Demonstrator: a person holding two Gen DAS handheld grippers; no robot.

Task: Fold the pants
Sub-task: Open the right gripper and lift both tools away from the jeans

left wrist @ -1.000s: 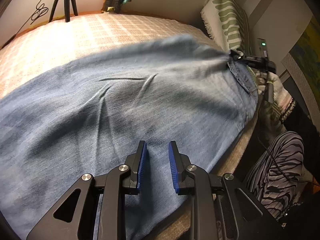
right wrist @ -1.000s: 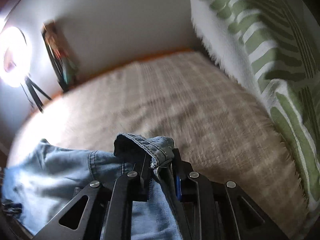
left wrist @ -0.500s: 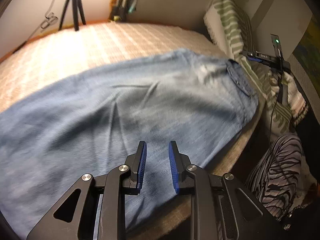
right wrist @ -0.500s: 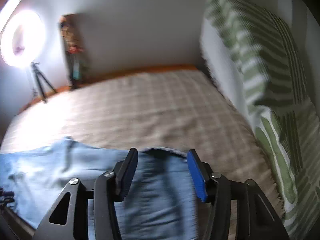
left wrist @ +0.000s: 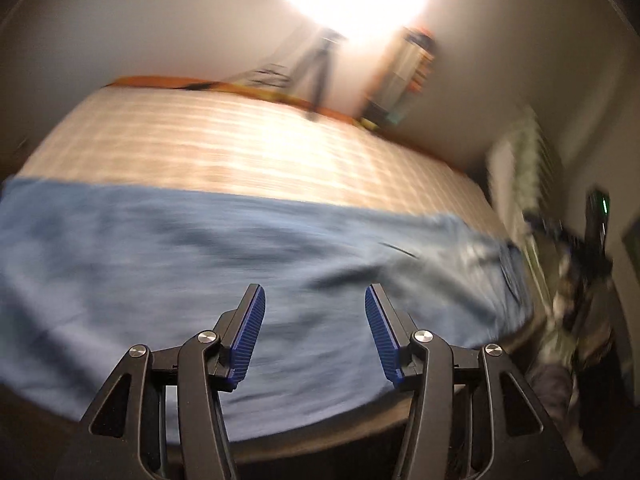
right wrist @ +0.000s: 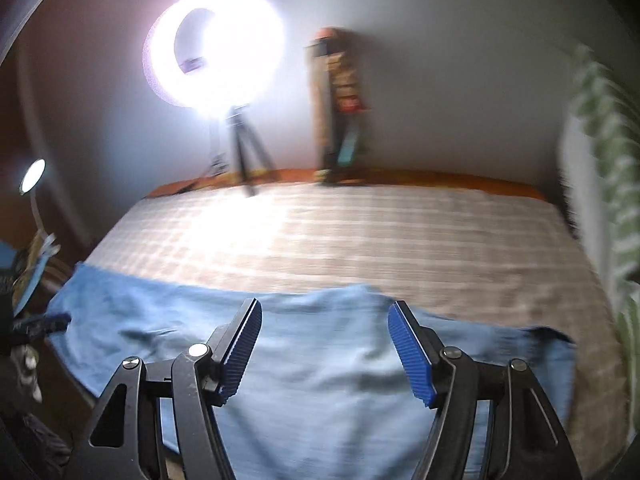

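Light blue denim pants lie spread flat along the near edge of a bed with a beige checked cover. My left gripper is open and empty, raised above the pants near the bed's front edge. In the right wrist view the same pants lie across the near side of the bed cover. My right gripper is open and empty above them. Both views are blurred by motion.
A bright ring light on a tripod stands behind the bed by the wall. A tall stack of items stands beside it. A green striped pillow leans at the right. A small lamp is at far left.
My right gripper has let go of the waistband and opened; the pants now lie flat. My left gripper has opened wider. Both grippers have lifted and tilted up toward the wall.
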